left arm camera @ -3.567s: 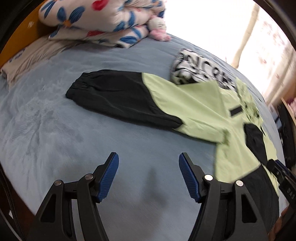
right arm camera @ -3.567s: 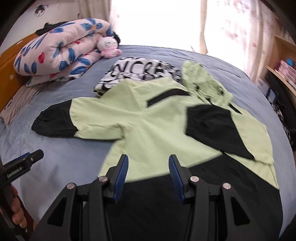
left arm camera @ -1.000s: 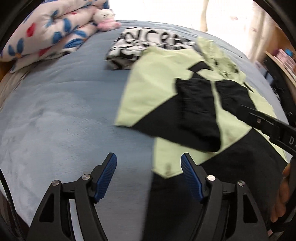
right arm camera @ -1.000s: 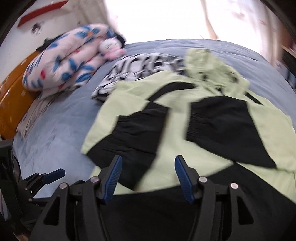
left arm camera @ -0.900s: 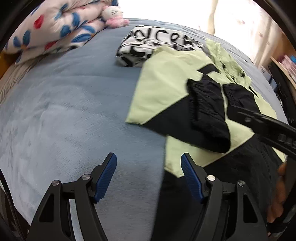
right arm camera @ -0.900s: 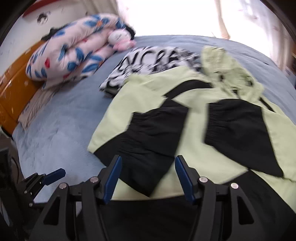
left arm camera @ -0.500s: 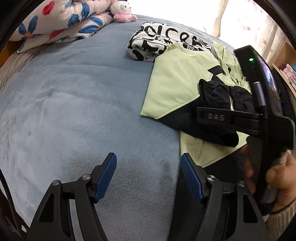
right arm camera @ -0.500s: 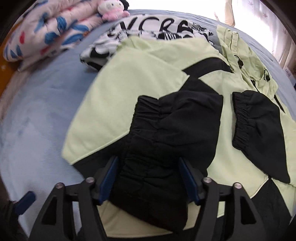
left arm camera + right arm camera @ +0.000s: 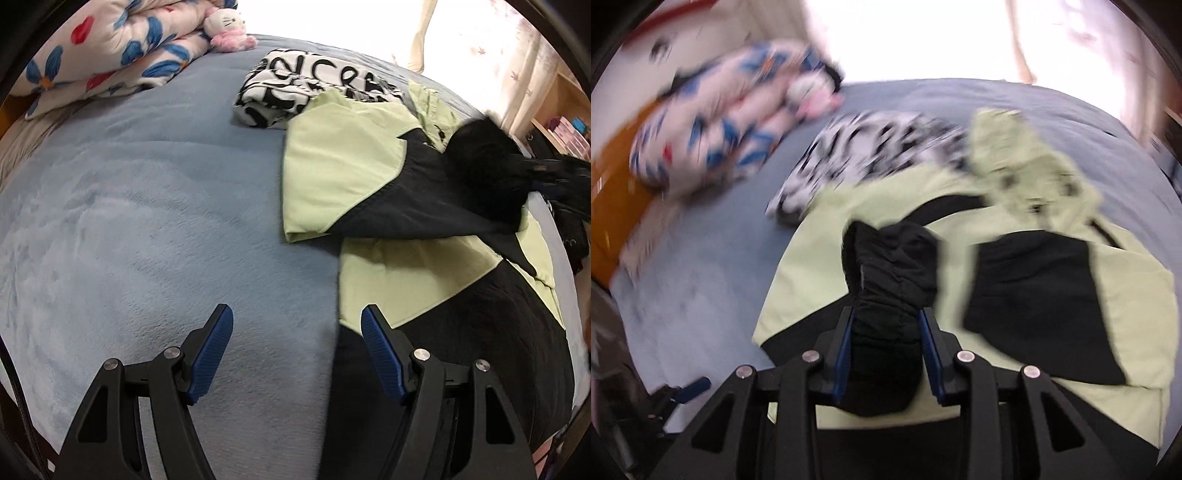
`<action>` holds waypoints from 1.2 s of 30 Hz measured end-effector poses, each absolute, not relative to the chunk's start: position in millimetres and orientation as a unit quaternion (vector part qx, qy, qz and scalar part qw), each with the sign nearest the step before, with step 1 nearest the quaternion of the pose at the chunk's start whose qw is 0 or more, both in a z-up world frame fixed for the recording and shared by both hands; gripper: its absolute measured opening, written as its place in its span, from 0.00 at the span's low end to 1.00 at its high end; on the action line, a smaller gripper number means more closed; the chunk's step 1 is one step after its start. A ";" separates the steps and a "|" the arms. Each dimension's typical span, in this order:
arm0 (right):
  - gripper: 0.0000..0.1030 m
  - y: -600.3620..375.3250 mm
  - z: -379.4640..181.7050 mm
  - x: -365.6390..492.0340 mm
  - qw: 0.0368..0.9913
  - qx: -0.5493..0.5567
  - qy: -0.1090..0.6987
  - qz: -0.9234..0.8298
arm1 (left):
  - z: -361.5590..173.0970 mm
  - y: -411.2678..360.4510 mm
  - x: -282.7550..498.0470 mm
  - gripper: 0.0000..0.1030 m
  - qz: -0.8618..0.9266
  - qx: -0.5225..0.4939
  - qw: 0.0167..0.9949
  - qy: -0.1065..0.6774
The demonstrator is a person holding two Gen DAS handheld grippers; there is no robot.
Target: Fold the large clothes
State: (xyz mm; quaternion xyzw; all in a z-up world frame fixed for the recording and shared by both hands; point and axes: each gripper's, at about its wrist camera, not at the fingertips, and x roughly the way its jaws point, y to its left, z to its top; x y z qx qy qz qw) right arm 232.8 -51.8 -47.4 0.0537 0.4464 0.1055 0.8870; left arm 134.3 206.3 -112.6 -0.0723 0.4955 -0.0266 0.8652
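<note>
Half a second ago the right gripper (image 9: 885, 343) sat wide open over the folded-in left sleeve; now its pads are clamped on the black cuff (image 9: 890, 266), which bunches up between them and lifts off the jacket (image 9: 343, 170). The right wrist view is motion-blurred, so it is moving. 3.6 s ago that sleeve lay stretched out flat on the blanket (image 9: 140, 229), away from the jacket body; since then it has been folded across the chest. Other sleeve (image 9: 1041, 295) already lies folded on the jacket's far side. Likely meaning: sleeve fold is being redone or straightened, not finished. Body fold still to come, by my guess.

Right gripper: nearly closed, grasping the cuff, fabric fills the gap. From the left wrist view it shows as a dark blur above the jacket's upper part.

Left gripper (image 9: 297, 349): spread wide, holding nothing, touching nothing I can see. It hovers near the jacket's black hem (image 9: 443, 350), right pad over the hem edge, left pad over bare blanket.

Jacket lies on the blanket, its hood end overlapping the black-and-white garment (image 9: 295, 85). Floral quilt (image 9: 110, 55) and plush toy (image 9: 227, 27) well beyond the jacket.
</note>
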 end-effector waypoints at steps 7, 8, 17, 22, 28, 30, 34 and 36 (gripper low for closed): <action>0.34 -188.0 -89.9 209.7 0.859 0.145 0.490 0.032 | -121.2 167.1 147.3 0.68 -0.053 -0.040 0.858 0.510; 0.34 -195.6 -101.5 208.6 0.848 0.163 0.502 0.036 | -124.8 160.1 150.9 0.68 -0.055 -0.035 0.855 0.514; 0.58 -169.9 -154.7 253.7 0.798 0.257 0.533 0.110 | -136.1 137.7 168.1 0.68 -0.042 -0.023 0.846 0.531; 0.57 -137.5 -180.3 282.3 0.782 0.242 0.559 0.132 | -142.9 143.2 171.7 0.68 -0.028 -0.027 0.841 0.540; 0.20 -90.5 -136.9 278.1 0.829 0.117 0.522 0.166 | -147.0 146.1 172.9 0.68 -0.022 -0.035 0.837 0.545; 0.20 -88.0 -97.2 268.5 0.858 0.095 0.471 0.179 | -143.8 144.4 171.7 0.68 -0.023 -0.032 0.841 0.539; 0.20 -111.2 -25.8 254.9 0.910 0.074 0.378 0.152 | -137.0 141.0 170.1 0.68 -0.029 -0.032 0.848 0.528; 0.20 -130.3 -12.4 256.8 0.925 0.059 0.358 0.114 | -135.2 139.3 169.6 0.68 -0.034 -0.033 0.850 0.525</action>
